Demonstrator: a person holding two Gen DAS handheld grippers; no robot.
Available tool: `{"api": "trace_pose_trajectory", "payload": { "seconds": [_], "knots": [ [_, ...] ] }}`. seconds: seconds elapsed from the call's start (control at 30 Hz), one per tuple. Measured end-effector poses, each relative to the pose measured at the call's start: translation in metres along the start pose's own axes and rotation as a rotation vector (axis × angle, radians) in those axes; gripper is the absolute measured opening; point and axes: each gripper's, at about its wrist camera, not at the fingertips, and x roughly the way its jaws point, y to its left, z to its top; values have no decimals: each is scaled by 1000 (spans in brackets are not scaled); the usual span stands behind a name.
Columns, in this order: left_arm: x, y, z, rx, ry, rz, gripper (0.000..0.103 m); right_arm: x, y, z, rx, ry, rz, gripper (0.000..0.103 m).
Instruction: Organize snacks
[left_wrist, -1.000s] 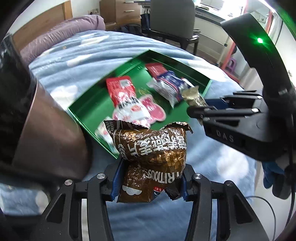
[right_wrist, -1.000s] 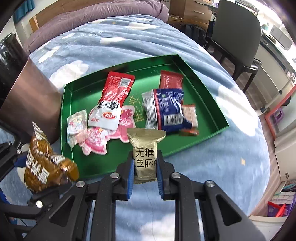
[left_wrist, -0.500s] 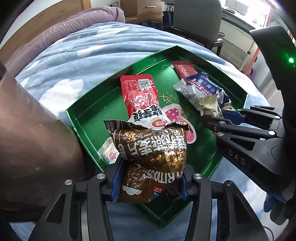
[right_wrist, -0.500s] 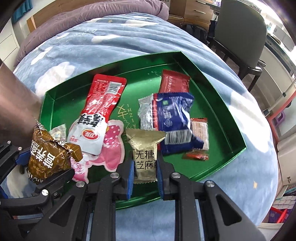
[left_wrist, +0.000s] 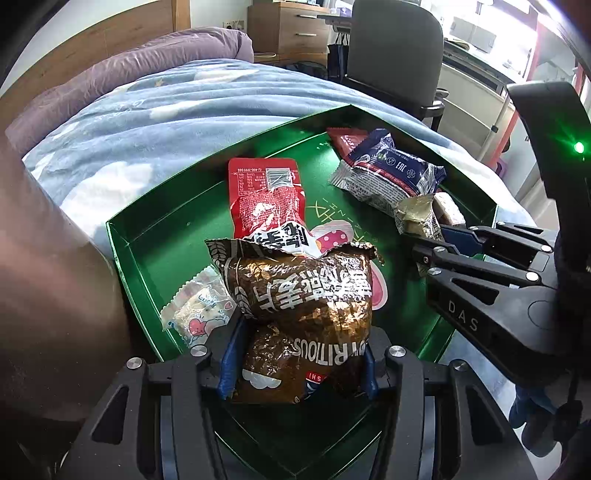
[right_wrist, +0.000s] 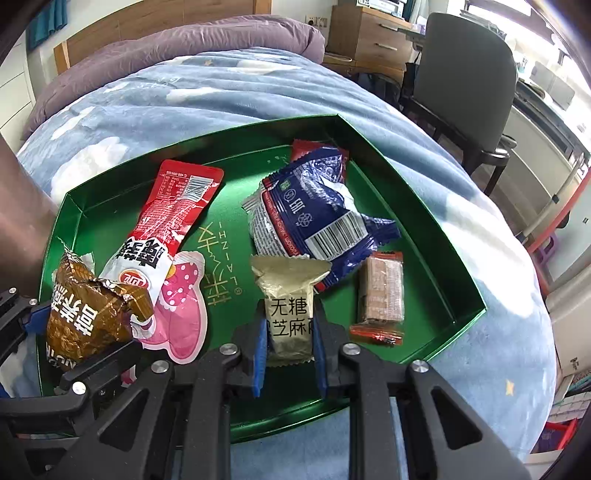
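Left wrist view. Left gripper (left_wrist: 299, 363): jaws clenched on the lower half of a brown foil pack (left_wrist: 301, 295), its crimped top standing up ahead of the fingers. Pack hangs above the near corner of the green tray (left_wrist: 147, 254), which lies on a blue blanket (left_wrist: 177, 107); likely held low there for release into the tray. In the tray: red pouch (left_wrist: 266, 195), pink packet (left_wrist: 332, 240) partly hidden behind the brown pack, small white candy (left_wrist: 199, 310) at the near-left wall, blue bag (left_wrist: 391, 173) at the far side. Right gripper (left_wrist: 424, 243) enters from the right, grasping a gold sachet (left_wrist: 415, 214).

Right wrist view. Right gripper (right_wrist: 290, 339): jaws closed on the lower part of the gold sachet (right_wrist: 290, 295), held upright over the tray's (right_wrist: 424, 206) near-centre floor, just in front of the blue bag (right_wrist: 317, 214). Wafer bar (right_wrist: 382, 295) lies to its right; red pouch (right_wrist: 177, 206) and pink packet (right_wrist: 181, 306) to the left. The brown pack (right_wrist: 88, 314) shows at lower left, in the left gripper. Judgement: both items are over the tray, and letting go is the step still to come.
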Motion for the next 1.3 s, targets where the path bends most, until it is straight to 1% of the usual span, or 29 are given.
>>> {"api": "trace_pose_trajectory", "payload": {
  "seconds": [0.07,0.13,0.17,0.2,0.27,0.33,0.4,0.53,0.6,0.63,0.73,0.77,0.8,0.93,1.03,1.17,1.3],
  "knots": [
    [-1,2,-1,-11,-10,-9,46,0,1,-1,-4,-12,-5,13],
    [-2,3,-2,-20,-22,-16,47,-2,1,-3,-10,-21,-11,26],
    [-2,4,-2,-20,-26,-14,48,-2,2,-4,-14,-28,-14,43],
    [-2,4,-3,-17,-33,-10,51,-3,2,-5,-18,-34,-20,59],
    [-3,2,-6,-18,-46,-7,54,-4,3,-9,-25,-46,-27,66],
    [-3,1,-8,-16,-55,-3,54,-6,4,-11,-29,-64,-34,68],
    [-3,2,-8,-17,-66,-2,57,-8,3,-13,-16,-76,-31,81],
    [-7,0,-11,-14,-100,13,60,-14,1,-17,-5,-105,-40,85],
    [-10,1,-11,-13,-114,18,63,-17,1,-17,-2,-119,-47,91],
    [-11,1,-11,-12,-121,22,64,-19,1,-17,-1,-129,-51,92],
    [-19,4,-10,-20,-158,39,74,-28,-1,-17,14,-162,-64,96],
    [-21,3,-11,-22,-173,46,78,-32,-1,-17,17,-173,-72,101],
    [-24,3,-11,-26,-185,49,81,-36,-2,-18,19,-186,-82,102],
    [-38,0,-15,-38,-227,43,85,-55,-3,-22,25,-226,-110,103],
    [-55,-8,-25,-16,-255,51,87,-73,-5,-29,45,-251,-130,103],
    [-84,-25,-44,18,-265,58,88,-100,-4,-47,50,-259,-137,103],
    [-117,-36,-66,32,-274,57,92,-126,2,-68,34,-237,-126,103]
  ]
}}
